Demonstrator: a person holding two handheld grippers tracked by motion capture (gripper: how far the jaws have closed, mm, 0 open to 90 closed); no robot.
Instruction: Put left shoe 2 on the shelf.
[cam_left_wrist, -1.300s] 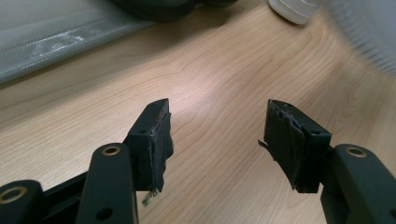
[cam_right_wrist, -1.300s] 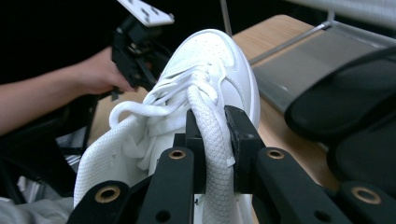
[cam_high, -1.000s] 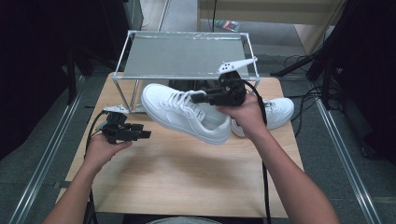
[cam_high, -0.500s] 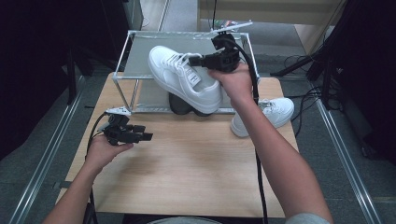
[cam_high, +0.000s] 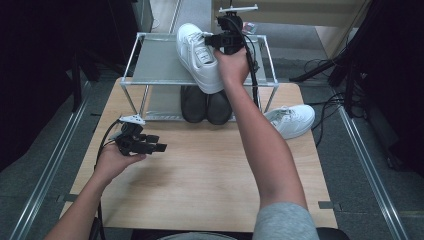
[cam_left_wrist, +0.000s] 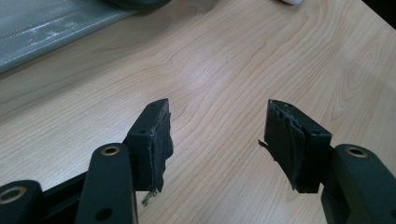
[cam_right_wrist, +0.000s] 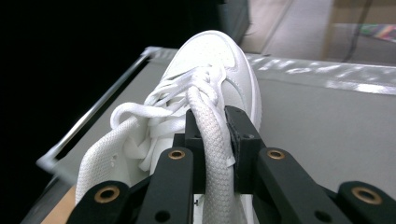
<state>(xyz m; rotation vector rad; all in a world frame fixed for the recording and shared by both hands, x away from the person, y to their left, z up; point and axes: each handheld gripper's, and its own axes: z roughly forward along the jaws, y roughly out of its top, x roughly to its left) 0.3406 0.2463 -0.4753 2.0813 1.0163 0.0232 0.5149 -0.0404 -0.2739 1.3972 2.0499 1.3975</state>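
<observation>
A white sneaker (cam_high: 198, 56) hangs over the grey top shelf of a metal rack (cam_high: 155, 65), toe pointing away from the person. My right gripper (cam_high: 216, 40) is shut on the sneaker's tongue (cam_right_wrist: 211, 140), with the laces (cam_right_wrist: 161, 105) spread in front of it. A second white sneaker (cam_high: 291, 120) lies on the wooden table (cam_high: 200, 185) at the right. My left gripper (cam_high: 156, 144) hovers low over the table's left side, open, with nothing between its pads (cam_left_wrist: 159, 135).
A pair of dark shoes (cam_high: 206, 104) stands on the rack's lower level. Cables (cam_high: 325, 107) trail off the table's right edge. Metal rails (cam_high: 45, 180) run along the floor on both sides.
My right gripper has lifted the white sneaker from above the table up and back over the rack's top shelf, turning its toe away. The left gripper has stayed put.
</observation>
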